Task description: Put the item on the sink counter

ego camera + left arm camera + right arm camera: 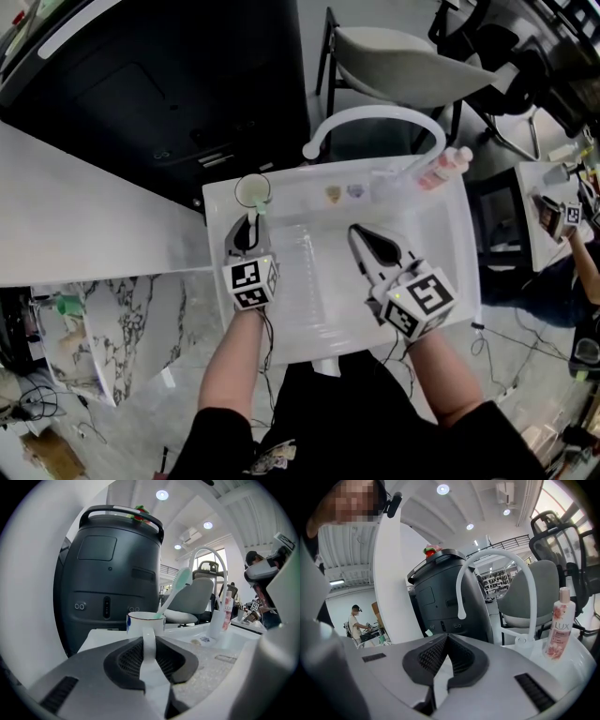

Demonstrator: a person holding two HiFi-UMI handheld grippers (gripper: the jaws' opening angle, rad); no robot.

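A white mug (252,191) with a green toothbrush (176,590) in it is at the back left corner of the white sink counter (220,202). My left gripper (249,219) is shut on the mug's handle (147,641), which runs between the two black pads. Whether the mug's base touches the counter is hidden. My right gripper (357,231) hangs over the sink basin (319,281) to the right, shut, with nothing between its pads (461,660).
A white arched faucet (375,117) and a pink bottle (445,169) stand at the back of the sink. A large black machine (159,84) sits behind, a grey chair (403,66) beyond. A white ledge (84,225) lies left.
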